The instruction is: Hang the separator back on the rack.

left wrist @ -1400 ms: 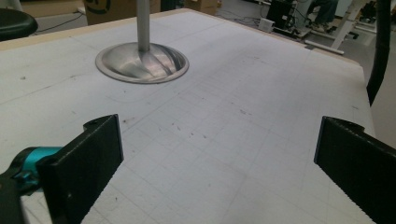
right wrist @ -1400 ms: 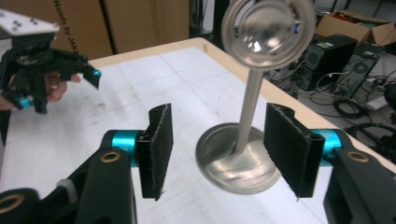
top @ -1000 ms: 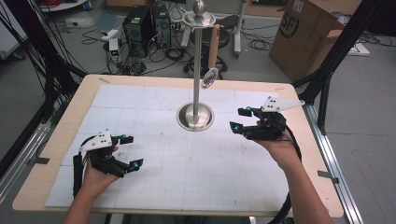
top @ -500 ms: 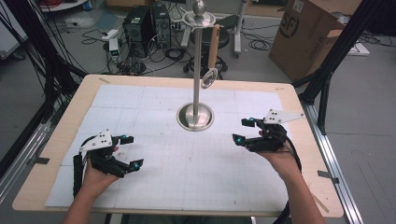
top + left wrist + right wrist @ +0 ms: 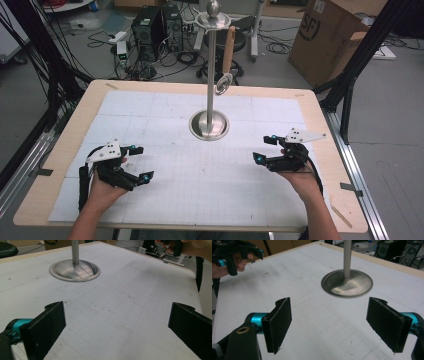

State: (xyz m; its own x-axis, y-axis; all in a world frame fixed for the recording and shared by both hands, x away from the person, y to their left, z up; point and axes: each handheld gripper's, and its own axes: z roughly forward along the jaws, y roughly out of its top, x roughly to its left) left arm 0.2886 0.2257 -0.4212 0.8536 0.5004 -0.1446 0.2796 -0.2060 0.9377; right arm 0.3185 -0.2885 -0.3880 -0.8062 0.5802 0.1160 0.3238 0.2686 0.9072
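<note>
Both hands rest low on the white mat (image 5: 200, 195), on the person's side of the shiny metal stand (image 5: 209, 125), and neither one holds anything. The left gripper (image 5: 144, 162) sits to the left of the stand's round foot and closer to the person, with its jaws wide apart. The right gripper (image 5: 261, 149) sits to the right of the foot, a bit closer to it, and its jaws are wide apart too. In the left gripper view the round foot (image 5: 74, 270) lies ahead, well apart from the black pads (image 5: 50, 325). In the right gripper view the foot (image 5: 347, 283) is ahead too, and there is just bare mat between the pads (image 5: 280, 320). A tool with a wooden handle (image 5: 227, 55) hangs from the flat ring at the top of the stand, high above the foot and far from both grippers. This looks like a waiting step, with no grab begun. I think the next move would be for one gripper to lift up, go to the pole, and close softly on the hanging tool without knocking the stand
</note>
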